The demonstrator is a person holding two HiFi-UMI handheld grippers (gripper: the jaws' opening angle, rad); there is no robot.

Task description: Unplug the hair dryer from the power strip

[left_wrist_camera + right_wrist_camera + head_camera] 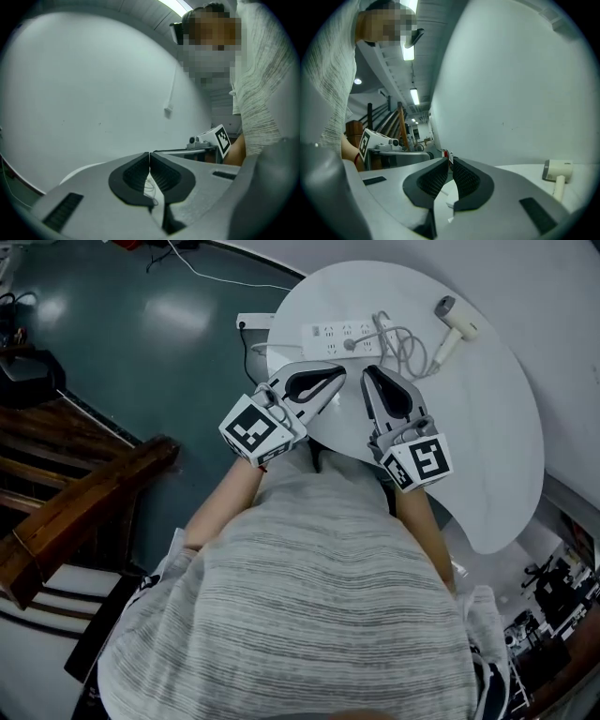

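A white power strip [339,337] lies at the far left of the round white table [487,456]. A plug with a grey coiled cord [398,345] sits in it, leading to the white hair dryer [456,326] at the far right. The dryer also shows at the right edge in the right gripper view, hair dryer [557,174]. My left gripper [341,372] and right gripper [367,373] hover side by side just short of the strip, both shut and empty. In each gripper view the black pads [140,174] meet at the tip; the right gripper [451,161] holds nothing.
A wall socket box [253,324] sits on the dark floor beside the table, with a white cable [225,277] running away. Wooden stairs [66,493] stand at the left. A pale wall fills the background of both gripper views.
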